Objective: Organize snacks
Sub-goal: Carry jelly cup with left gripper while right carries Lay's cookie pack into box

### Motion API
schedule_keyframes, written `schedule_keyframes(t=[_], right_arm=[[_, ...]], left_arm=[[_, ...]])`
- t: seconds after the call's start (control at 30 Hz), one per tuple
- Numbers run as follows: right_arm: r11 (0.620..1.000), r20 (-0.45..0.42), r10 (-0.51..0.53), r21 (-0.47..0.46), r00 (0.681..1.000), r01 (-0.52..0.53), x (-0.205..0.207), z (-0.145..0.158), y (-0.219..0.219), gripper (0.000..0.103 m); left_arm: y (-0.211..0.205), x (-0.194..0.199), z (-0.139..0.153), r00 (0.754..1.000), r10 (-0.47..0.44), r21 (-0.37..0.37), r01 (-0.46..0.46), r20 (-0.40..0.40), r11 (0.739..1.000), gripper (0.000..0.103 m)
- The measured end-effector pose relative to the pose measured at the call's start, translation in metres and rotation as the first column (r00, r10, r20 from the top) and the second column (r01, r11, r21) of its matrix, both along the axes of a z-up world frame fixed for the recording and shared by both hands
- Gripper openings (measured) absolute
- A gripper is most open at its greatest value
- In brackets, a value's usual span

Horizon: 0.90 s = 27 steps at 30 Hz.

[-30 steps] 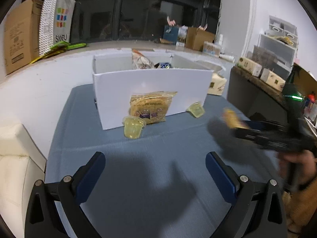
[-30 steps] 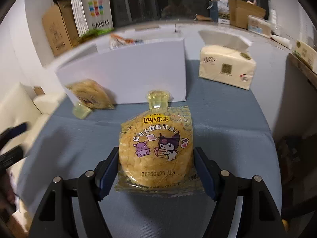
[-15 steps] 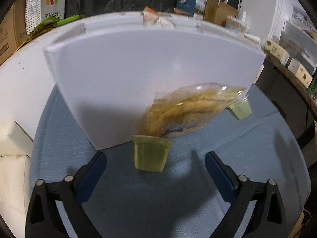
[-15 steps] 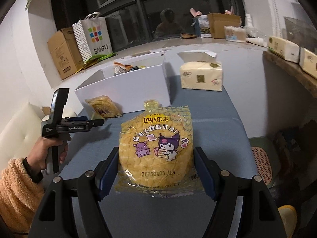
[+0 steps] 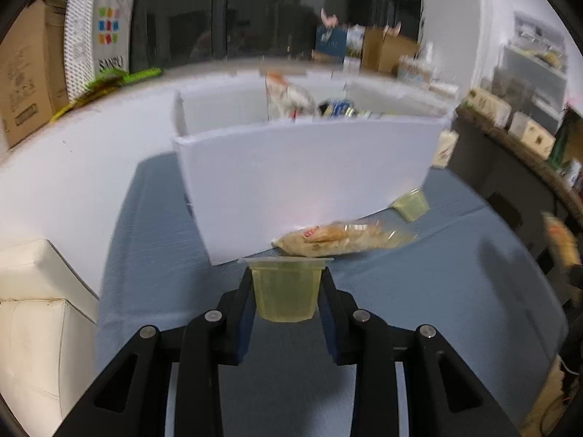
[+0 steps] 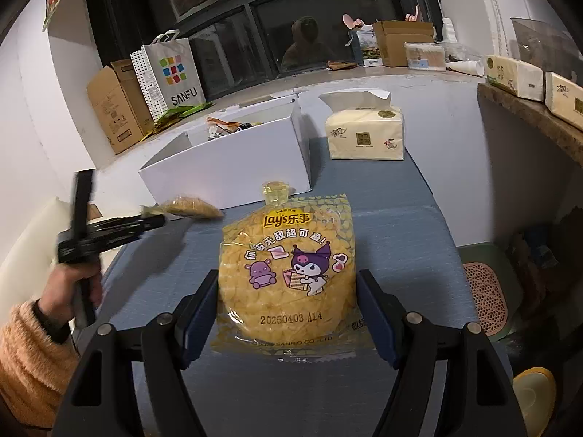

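My left gripper (image 5: 286,300) is shut on a yellow jelly cup (image 5: 285,289) and holds it above the blue table, in front of the white box (image 5: 302,178). A second chip bag (image 5: 340,238) lies flat at the box's foot, with another jelly cup (image 5: 411,204) to its right. My right gripper (image 6: 288,298) is shut on a yellow Lay's chip bag (image 6: 288,273), held above the table. The white box (image 6: 233,167) stands beyond it with several snacks inside. The left gripper (image 6: 153,223) also shows in the right wrist view.
A tissue pack (image 6: 364,134) stands right of the box. Cardboard boxes (image 6: 113,109) and a SANFU bag (image 6: 171,80) line the back ledge. A white cushion (image 5: 40,309) sits off the table's left edge. More tissue packs (image 6: 517,76) lie on a shelf at right.
My left gripper closed on the nearest jelly cup and lifted it back from the box. The chip bag leaning on the box fell flat. My right gripper keeps its bag.
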State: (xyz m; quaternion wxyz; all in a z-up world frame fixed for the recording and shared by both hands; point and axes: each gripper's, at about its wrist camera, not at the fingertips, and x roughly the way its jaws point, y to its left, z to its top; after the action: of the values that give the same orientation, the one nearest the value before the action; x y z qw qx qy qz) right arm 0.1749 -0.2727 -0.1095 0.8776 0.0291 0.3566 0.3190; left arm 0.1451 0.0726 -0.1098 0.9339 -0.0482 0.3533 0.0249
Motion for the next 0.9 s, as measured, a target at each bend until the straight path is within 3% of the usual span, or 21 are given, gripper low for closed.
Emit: schedule_keyframes(t=[0.23, 0.37, 0.6, 0.73, 0.9], right_arm=[[1.0, 0.012, 0.029, 0.012, 1.0, -0.029, -0.004, 0.006, 0.011, 0.077], [0.998, 0.047, 0.056, 0.01, 0.997, -0.057, -0.004, 0.019, 0.024, 0.077], [0.992, 0.122, 0.117, 0.023, 0.986, -0.121, 0.012, 0.055, 0.057, 0.077], [0.989, 0.158, 0.135, 0.04, 0.978, -0.143, 0.034, 0.081, 0.081, 0.077], [0.986, 0.156, 0.138, 0.068, 0.978, -0.15, 0.082, 0.104, 0.117, 0.077]], left_arm=[[-0.021, -0.072, 0.035, 0.993, -0.034, -0.014, 0.036, 0.112, 0.999, 0.035], [-0.03, -0.089, 0.058, 0.986, -0.055, -0.007, 0.057, 0.16, 0.998, 0.035], [-0.021, -0.071, 0.092, 0.969, -0.059, -0.011, 0.064, 0.24, 0.998, 0.035], [-0.011, -0.041, 0.113, 0.959, -0.06, -0.004, 0.064, 0.279, 0.998, 0.035], [0.016, 0.014, 0.132, 0.956, -0.033, -0.052, 0.05, 0.293, 0.997, 0.035]])
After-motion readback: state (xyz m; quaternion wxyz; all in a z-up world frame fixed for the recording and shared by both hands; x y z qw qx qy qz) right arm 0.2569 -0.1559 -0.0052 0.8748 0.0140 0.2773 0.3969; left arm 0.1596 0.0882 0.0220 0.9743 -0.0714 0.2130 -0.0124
